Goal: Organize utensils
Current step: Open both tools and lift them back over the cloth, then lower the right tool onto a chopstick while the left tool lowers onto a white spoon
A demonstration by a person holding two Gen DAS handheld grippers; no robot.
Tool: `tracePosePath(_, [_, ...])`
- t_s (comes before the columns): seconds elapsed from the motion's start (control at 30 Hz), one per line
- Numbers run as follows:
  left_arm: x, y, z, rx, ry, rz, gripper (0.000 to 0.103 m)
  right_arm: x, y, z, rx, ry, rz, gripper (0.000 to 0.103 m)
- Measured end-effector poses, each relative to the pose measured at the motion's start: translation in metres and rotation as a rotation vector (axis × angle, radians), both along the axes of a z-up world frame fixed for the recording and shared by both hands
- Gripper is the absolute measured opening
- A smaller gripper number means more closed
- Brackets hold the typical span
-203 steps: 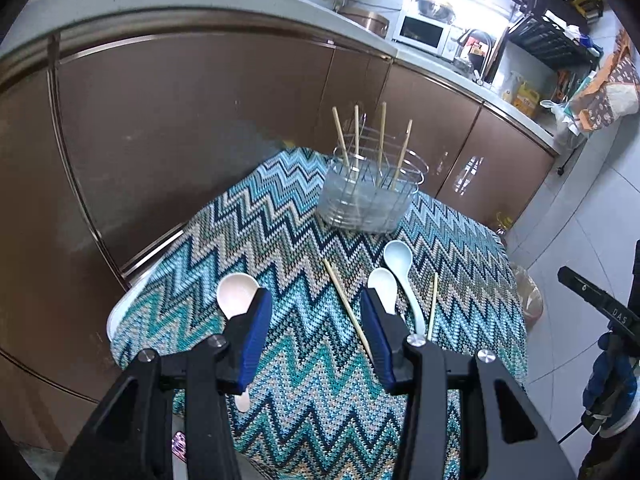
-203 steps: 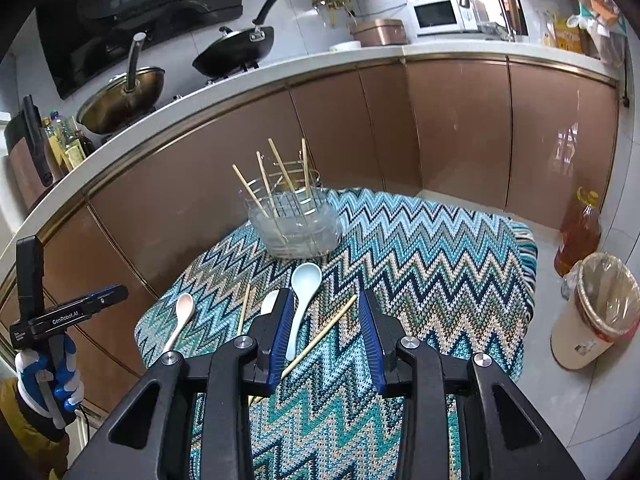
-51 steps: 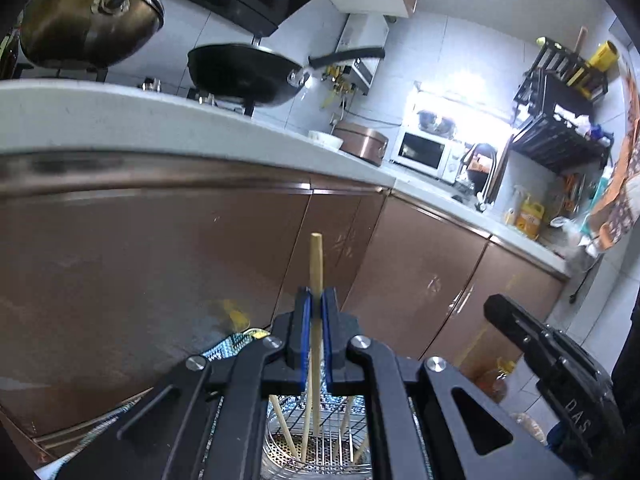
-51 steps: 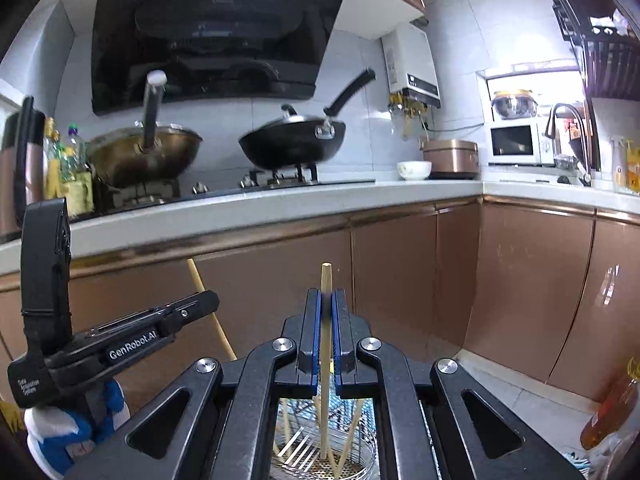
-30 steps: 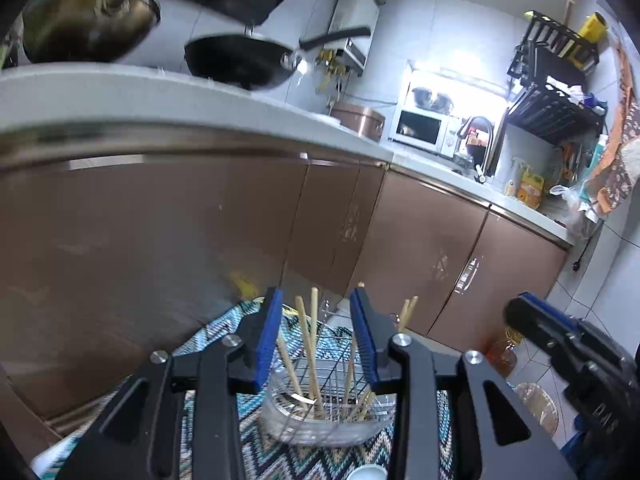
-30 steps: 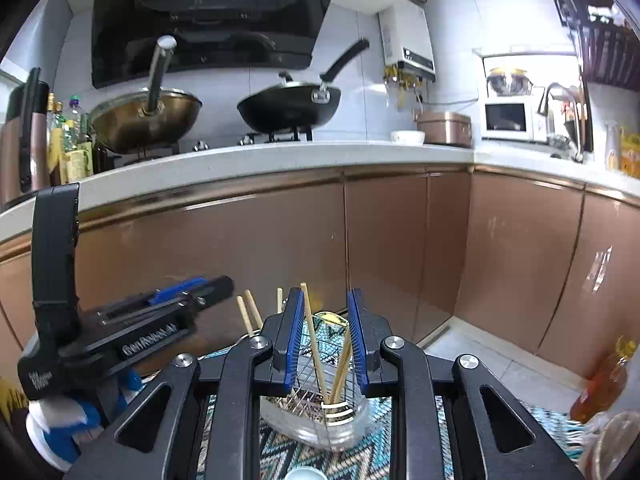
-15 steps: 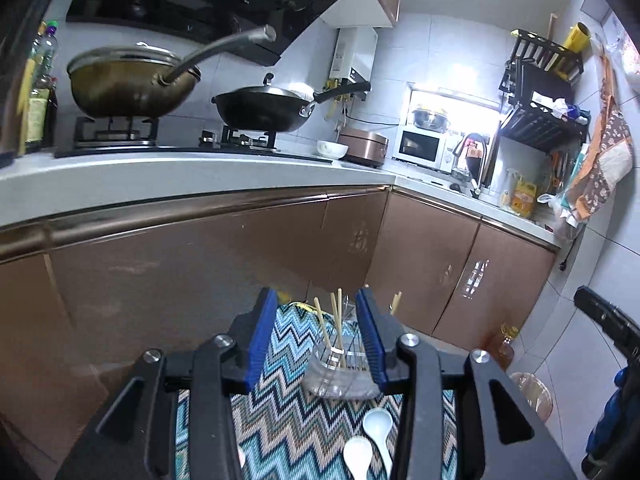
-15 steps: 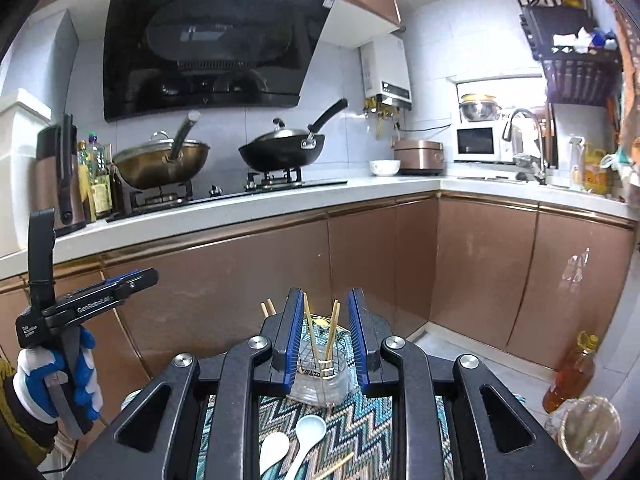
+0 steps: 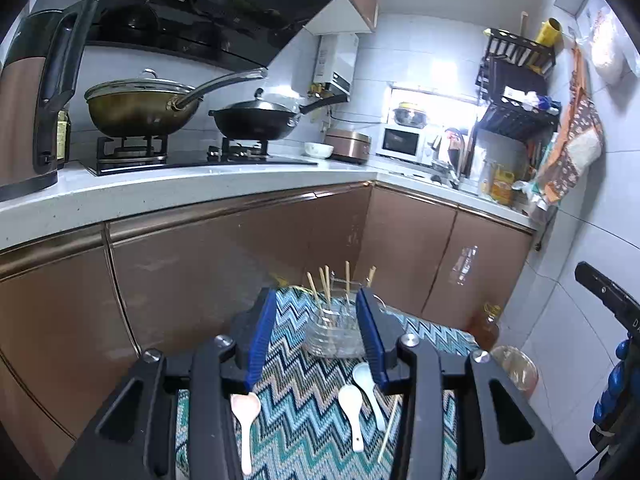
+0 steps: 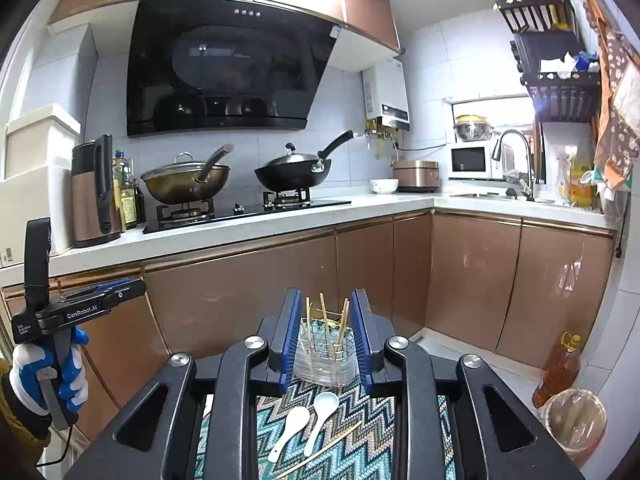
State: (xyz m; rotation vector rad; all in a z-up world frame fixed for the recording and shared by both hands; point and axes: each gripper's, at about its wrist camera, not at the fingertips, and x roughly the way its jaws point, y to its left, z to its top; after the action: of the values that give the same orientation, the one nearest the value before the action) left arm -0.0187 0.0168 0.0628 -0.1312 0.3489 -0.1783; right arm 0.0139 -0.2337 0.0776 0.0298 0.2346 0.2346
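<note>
- Jaws of the left gripper (image 9: 320, 334) stand parted with nothing between the blue pads; the right gripper (image 10: 326, 338) is likewise released and empty, its jaws having just eased a little wider.
- Straight ahead at twelve o'clock from both grippers, well apart from them, stands the clear utensil holder (image 9: 334, 332) on the zigzag tablecloth (image 9: 304, 420).
- Done so far, as I judge it: five chopsticks (image 9: 347, 280) stand upright in the holder, though a sixth may hide among them.
- Left to do: three spoons and one loose chopstick lie on the cloth.
- From the left wrist view: a pinkish spoon (image 9: 245, 416) at seven o'clock, two white spoons (image 9: 351, 408) at five o'clock, the loose chopstick (image 9: 389, 426) just beyond them.
- Roughly half the utensils remain to be gathered.
</note>
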Motion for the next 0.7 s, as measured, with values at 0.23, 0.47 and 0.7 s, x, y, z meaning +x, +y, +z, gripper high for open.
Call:
tracePosePath(0.23, [0.013, -0.011, -0.031, -0.009, 0.125, -0.089, 0.040, -0.001, 0.004, -0.014, 0.006, 0.067, 0.005, 0.029])
tracePosePath(0.47, [0.058, -0.020, -0.081, -0.026, 0.262, -0.126, 0.040, 0.045, 0.002, -0.064, 0.039, 0.239, 0.004, 0.029])
tracePosePath(0.7, [0.118, -0.039, -0.143, -0.031, 0.447, -0.164, 0.040, 0.108, -0.008, -0.137, 0.107, 0.468, 0.003, 0.029])
